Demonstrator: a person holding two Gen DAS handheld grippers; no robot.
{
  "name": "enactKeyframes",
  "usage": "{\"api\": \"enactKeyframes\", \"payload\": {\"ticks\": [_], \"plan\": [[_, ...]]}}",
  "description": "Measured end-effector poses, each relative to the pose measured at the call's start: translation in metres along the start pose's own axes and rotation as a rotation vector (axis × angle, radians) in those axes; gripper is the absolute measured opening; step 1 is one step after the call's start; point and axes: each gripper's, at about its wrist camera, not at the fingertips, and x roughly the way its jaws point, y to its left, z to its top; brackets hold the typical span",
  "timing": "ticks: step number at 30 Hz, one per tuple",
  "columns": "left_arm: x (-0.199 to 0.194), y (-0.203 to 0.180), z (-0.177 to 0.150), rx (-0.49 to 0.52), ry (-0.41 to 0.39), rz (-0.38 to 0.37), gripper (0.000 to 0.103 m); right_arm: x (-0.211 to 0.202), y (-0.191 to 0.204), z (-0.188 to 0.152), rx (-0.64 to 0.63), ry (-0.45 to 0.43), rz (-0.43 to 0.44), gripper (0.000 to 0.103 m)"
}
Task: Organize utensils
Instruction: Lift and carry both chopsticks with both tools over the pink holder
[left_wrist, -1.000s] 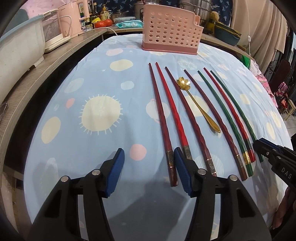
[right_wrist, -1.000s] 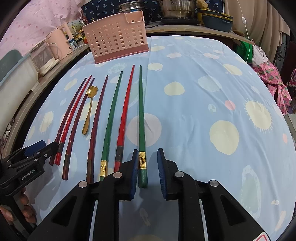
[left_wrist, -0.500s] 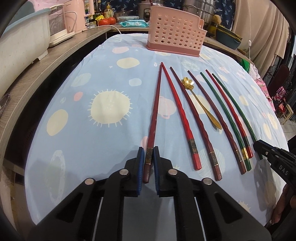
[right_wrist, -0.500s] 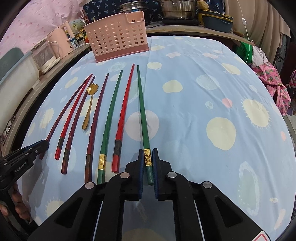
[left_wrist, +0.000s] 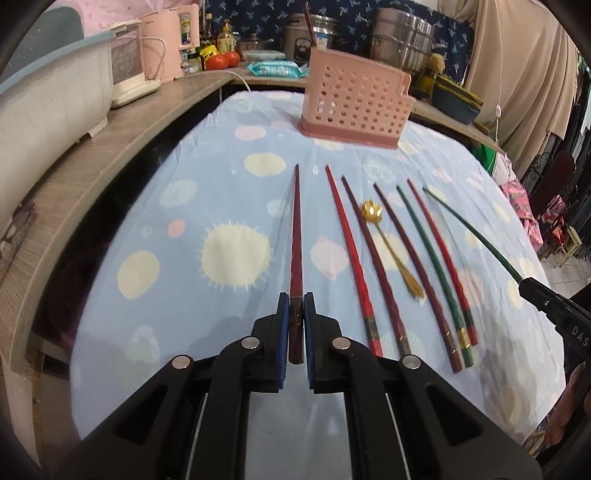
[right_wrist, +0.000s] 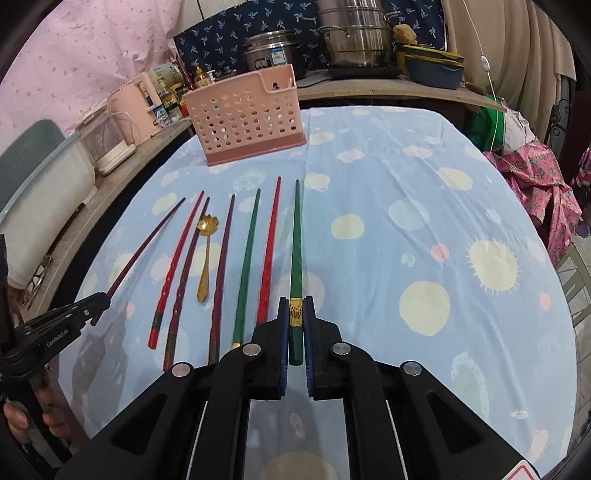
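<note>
the left tongs (left_wrist: 294, 325) clamp the thick end of a dark red chopstick (left_wrist: 295, 236), the right tongs (right_wrist: 295, 325) a green chopstick (right_wrist: 295, 251) at its gold band, both tips angled toward the pink utensil basket (right_wrist: 243, 118) at the far side of the tabletop (right_wrist: 406, 184). five chopsticks and a gold spoon (right_wrist: 205, 254) lie in a row between. carrying each stick level, then tipping it point-down over the basket, looks the clean way in.
</note>
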Motion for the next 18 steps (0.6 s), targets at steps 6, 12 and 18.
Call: {"api": "enactKeyframes", "payload": {"ticks": [6, 12, 18], "plan": [[-0.022, 0.003, 0.036, -0.013, -0.087, -0.015, 0.007, -0.024, -0.005, 0.037, 0.011, -0.093, 0.010, 0.007], [-0.038, 0.001, 0.075, -0.008, -0.181, 0.000, 0.007, -0.036, -0.011, 0.074, 0.027, -0.161, 0.026, 0.007], [-0.041, 0.005, 0.118, -0.034, -0.243, -0.009, 0.007, -0.040, -0.014, 0.110, 0.032, -0.222, 0.041, 0.007]]}}
